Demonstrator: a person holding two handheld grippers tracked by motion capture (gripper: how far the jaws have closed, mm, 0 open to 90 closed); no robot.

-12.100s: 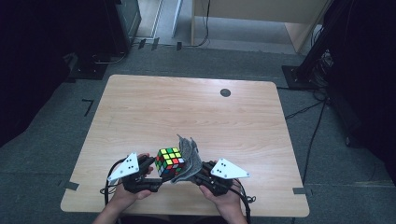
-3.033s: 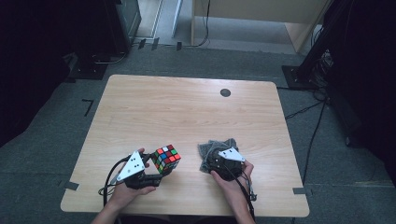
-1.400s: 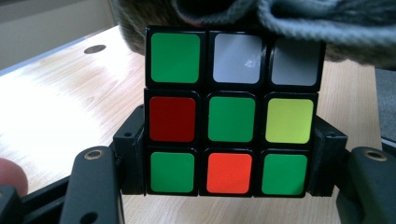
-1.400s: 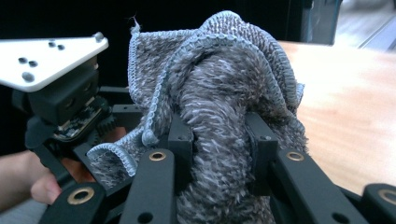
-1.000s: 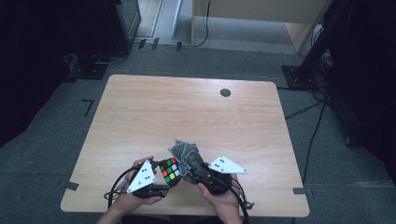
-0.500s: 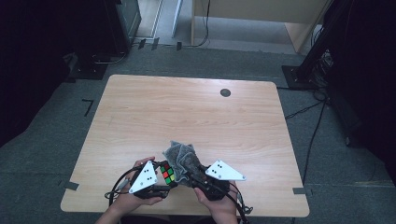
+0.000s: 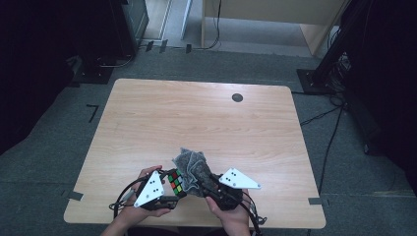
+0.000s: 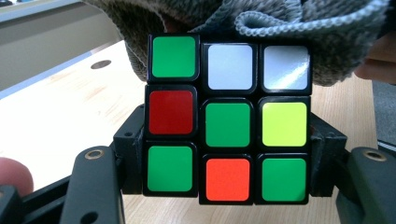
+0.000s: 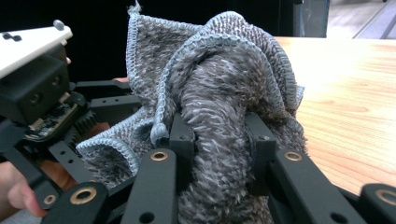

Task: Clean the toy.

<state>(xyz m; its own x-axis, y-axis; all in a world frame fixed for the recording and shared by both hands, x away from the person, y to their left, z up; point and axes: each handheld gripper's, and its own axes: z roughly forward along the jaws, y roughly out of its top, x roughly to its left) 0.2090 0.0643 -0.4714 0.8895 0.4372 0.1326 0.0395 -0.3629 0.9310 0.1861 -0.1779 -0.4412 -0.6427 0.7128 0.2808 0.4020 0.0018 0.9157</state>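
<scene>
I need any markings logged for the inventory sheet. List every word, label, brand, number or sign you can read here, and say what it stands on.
No readable text anywhere.
Puzzle cube: plain coloured stickers, no logo or lettering on the face in view.
Grey cloth: no tag or label in view.
Left gripper and right gripper: their grey plates bear only small dark dots, no writing.
Table: one round dark mark, no sign.

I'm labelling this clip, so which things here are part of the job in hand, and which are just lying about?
Part of the job:
- puzzle cube, clamped in the left gripper
- grey cloth, pinched in the right gripper, draped on the cube's top

Lying about:
- black round hole in the table
- floor cables
</scene>
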